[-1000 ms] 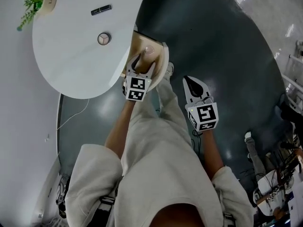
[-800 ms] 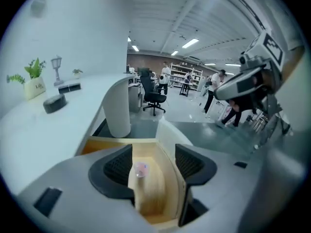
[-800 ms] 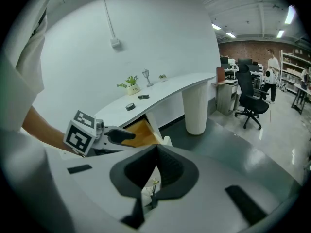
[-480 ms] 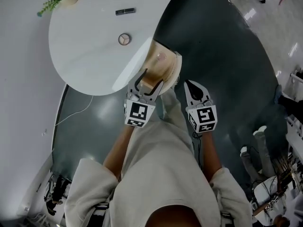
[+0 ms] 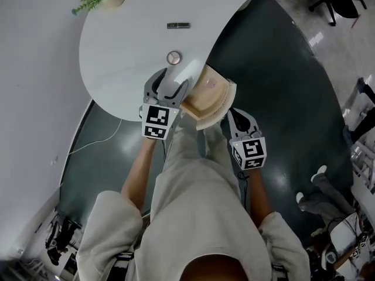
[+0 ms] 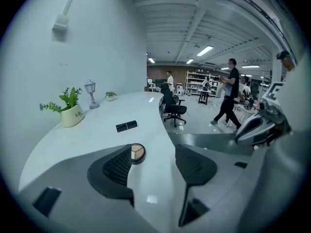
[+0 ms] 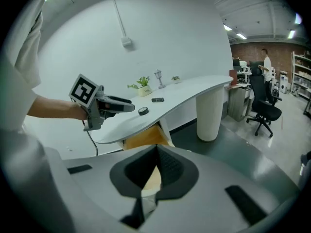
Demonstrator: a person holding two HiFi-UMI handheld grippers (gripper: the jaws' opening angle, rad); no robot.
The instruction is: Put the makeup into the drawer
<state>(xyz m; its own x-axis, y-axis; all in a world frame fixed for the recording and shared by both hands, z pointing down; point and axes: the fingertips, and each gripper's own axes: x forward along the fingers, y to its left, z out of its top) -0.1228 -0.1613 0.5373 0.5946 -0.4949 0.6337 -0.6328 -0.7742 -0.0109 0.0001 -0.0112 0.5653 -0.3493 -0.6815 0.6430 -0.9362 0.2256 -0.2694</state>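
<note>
On the glossy white worktop [image 5: 117, 69], a round compact [image 5: 173, 57] lies beyond the left gripper's [image 5: 170, 79] parted ribbed jaws; the right gripper's [image 5: 234, 115] are together.

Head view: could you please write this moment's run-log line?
left gripper open, short of round beige compact | right gripper shut, empty | wooden drawer open

I count one white table [image 5: 117, 57] with two makeup items on it: one round compact [image 5: 173, 57] and one black tube [image 5: 178, 26]. There is one open drawer [image 5: 214, 98], one little lamp [image 6: 91, 94], and two potted plants, a bigger plant [image 6: 68, 111] and a smaller plant [image 6: 111, 95]. I hold two claws, my left claw [image 5: 170, 82] and my right claw [image 5: 235, 117].
</note>
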